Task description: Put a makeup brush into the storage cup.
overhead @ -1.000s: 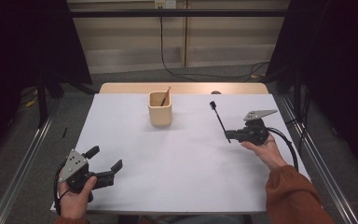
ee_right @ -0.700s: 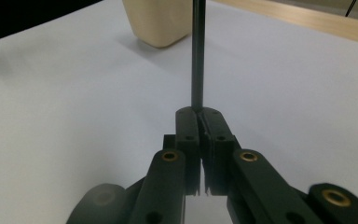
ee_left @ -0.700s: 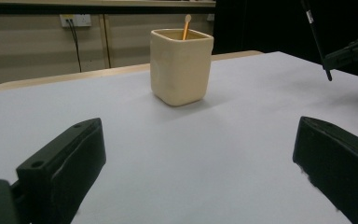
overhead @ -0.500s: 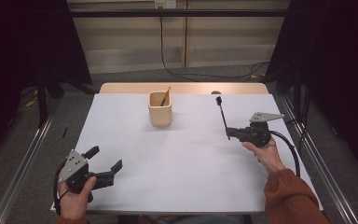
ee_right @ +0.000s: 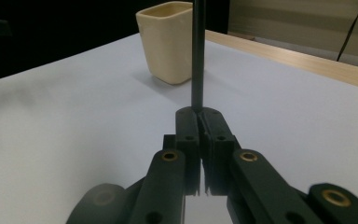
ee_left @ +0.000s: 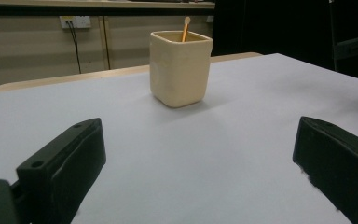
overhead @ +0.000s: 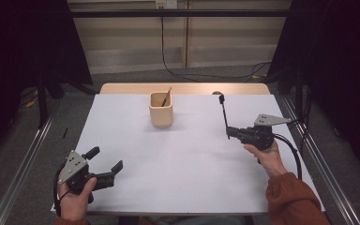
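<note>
My right gripper (overhead: 228,132) has its jaws clenched on a black rod (overhead: 224,115), held upright near the counter's right edge, mid-carry. My left gripper (overhead: 104,165) rests released at the near-left corner. Next, I judge, the rod must be lifted over and lowered into the cream cup (overhead: 161,108) near the far edge.

- We see our left gripper (ee_left: 200,172) with its two black jaws standing wide apart, nothing between them but the bare white table (ee_left: 214,154).
- Beyond the gap, slightly nearer the left finger (ee_left: 65,163), stands a cream square cup (ee_left: 180,67), well clear of both.
- A thin orange stick (ee_left: 185,29) pokes up from the cup, tilted.
- A wooden edge (ee_left: 74,79) runs behind.
</note>
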The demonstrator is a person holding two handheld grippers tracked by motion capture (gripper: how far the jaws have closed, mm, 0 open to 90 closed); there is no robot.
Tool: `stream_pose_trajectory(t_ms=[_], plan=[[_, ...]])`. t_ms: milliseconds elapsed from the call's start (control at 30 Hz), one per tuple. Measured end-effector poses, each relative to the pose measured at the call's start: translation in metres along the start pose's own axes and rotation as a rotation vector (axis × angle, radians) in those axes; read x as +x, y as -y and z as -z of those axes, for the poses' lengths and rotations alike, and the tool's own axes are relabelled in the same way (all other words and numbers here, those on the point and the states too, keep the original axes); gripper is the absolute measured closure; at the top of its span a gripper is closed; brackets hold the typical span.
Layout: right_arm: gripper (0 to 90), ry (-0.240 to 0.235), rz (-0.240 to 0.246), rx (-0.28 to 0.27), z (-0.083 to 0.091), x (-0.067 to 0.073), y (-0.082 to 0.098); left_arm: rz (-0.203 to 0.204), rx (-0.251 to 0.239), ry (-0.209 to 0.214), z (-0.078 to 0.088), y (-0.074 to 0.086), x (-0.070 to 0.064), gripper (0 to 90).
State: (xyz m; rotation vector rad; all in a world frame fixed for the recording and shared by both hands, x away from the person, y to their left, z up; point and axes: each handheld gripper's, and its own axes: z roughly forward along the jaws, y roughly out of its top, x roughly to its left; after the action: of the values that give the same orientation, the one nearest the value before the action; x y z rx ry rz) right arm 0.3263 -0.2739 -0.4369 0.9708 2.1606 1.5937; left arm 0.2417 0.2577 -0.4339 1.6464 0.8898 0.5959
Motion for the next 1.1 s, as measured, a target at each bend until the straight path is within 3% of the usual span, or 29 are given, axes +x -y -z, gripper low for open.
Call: stream_pose_trajectory(t_ms=[367, 1100], plan=[[86.6, -0.05, 0.015, -0.025, 0.002, 0.016, -0.006, 0.006, 0.0, -0.005, 0.0, 0.0, -0.001, 2.3], [86.6, -0.157, 0.062, -0.018, -0.019, 0.058, -0.011, 0.003, -0.002, -0.001, 0.0, 0.0, -0.001, 2.3]])
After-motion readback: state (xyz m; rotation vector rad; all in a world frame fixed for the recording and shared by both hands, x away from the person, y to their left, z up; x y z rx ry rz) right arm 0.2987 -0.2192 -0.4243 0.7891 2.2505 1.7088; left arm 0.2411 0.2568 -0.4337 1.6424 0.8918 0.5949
